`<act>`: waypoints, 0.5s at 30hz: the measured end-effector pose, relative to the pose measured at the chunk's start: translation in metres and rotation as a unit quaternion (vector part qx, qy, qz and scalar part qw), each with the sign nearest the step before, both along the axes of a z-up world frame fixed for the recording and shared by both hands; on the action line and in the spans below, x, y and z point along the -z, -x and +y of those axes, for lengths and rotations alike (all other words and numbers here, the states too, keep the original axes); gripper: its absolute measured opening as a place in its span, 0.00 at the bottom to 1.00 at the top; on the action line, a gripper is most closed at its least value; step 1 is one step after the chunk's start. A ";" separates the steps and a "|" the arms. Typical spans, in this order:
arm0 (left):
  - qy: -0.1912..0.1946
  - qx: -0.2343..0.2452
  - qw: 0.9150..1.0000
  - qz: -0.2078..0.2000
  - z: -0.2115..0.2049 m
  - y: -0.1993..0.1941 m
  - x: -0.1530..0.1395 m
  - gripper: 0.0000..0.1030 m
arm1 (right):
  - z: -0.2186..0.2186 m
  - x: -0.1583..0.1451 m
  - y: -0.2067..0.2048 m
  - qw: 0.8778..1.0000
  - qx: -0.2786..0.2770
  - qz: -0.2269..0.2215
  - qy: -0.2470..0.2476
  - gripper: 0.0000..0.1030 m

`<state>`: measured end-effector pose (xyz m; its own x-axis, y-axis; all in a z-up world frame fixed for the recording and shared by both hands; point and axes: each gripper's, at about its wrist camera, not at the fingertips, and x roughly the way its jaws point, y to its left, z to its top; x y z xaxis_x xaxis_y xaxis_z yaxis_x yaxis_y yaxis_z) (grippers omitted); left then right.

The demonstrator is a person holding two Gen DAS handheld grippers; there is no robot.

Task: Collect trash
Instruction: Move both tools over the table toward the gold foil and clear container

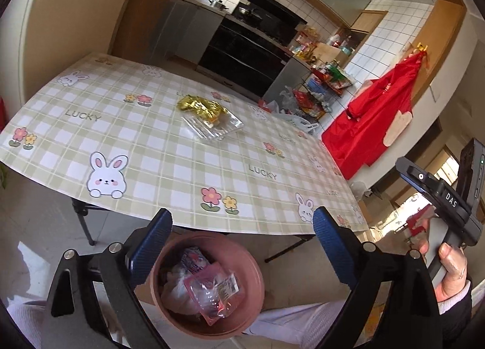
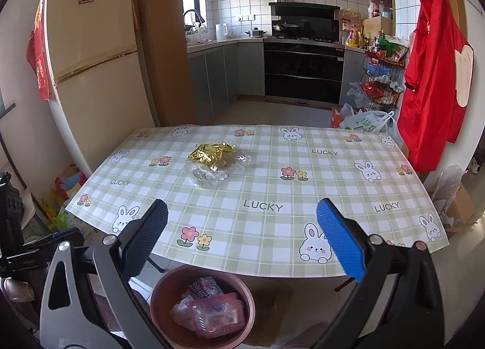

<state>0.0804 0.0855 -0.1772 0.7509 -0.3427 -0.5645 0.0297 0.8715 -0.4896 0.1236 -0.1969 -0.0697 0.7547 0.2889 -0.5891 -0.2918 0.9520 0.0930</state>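
A bin (image 2: 202, 303) stands on the floor just before the table's (image 2: 272, 227) near edge, wrappers (image 2: 212, 312) inside it. On the table, left of centre, a foil wrapper (image 2: 212, 152) lies on a clear plastic tray (image 2: 212, 177).

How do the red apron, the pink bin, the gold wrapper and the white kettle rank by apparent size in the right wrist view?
1. red apron
2. pink bin, though nearness to the camera inflates it
3. gold wrapper
4. white kettle, far off, so it looks smallest
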 end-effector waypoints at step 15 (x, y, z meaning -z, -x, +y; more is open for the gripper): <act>-0.022 -0.046 0.999 0.006 0.029 -0.002 0.002 0.92 | 0.004 0.013 -0.007 1.000 -0.003 0.015 0.006 0.94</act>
<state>0.0823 0.1147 -0.1789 0.7716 -0.2465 -0.5864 -0.0575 0.8910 -0.4503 0.1311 -0.1934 -0.0831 0.7353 0.2855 -0.6147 -0.2939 0.9515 0.0904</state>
